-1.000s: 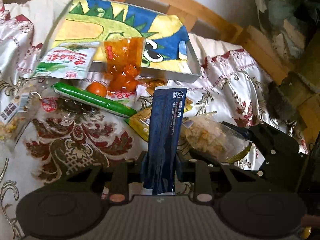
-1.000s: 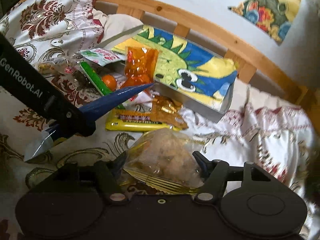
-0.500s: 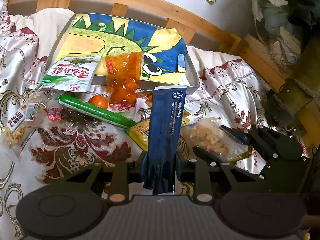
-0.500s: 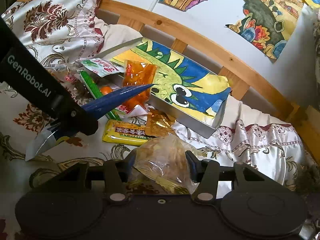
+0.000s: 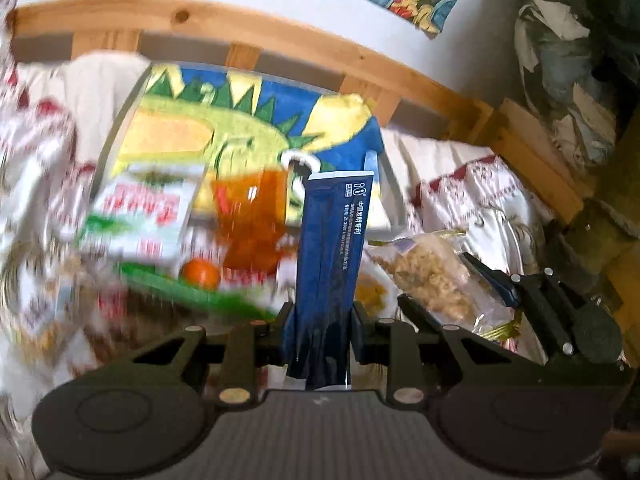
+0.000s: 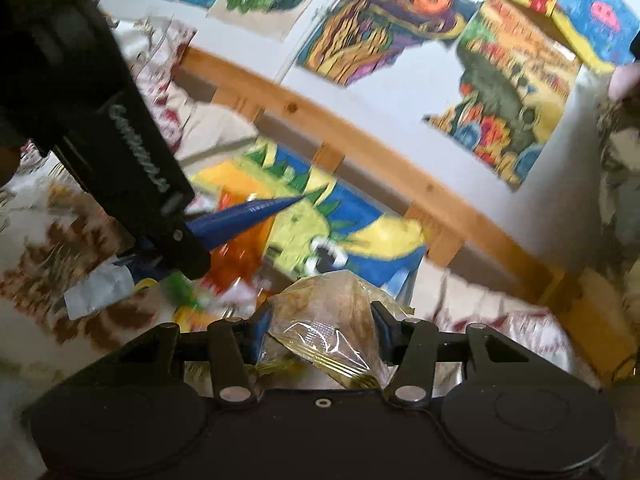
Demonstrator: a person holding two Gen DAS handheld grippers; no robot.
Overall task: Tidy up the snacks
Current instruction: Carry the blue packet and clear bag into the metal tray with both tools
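A clear bag of pale, crumbly snacks sits clenched between the jaws of the right gripper, its crinkled film and gold-striped seal bulging toward the camera; a second ago those jaws stood wider around the same bag, and they have closed in on it since, so the pick-up looks secured and the carry to the tray can follow. The bag now hangs clear of the bedspread, just short of the tray's near right corner. In the left wrist view the same bag shows beside a tall dark-blue packet printed with white lettering, gripped upright at its lower end by the left gripper, whose jaws have kept the same narrow set throughout; the packet's top edge reaches across the tray's near rim. The shallow grey tray, lined with a bright dinosaur drawing in blue, yellow and green, lies at the head of the bed against the wooden headboard. Loose snacks wait along its near edge: an orange jelly pouch leaning over the rim, a white-and-green packet at the near left corner, a small orange fruit and a long green stick pack, both blurred by the camera's rise since half a second ago. Children's paintings hang on the wall above.
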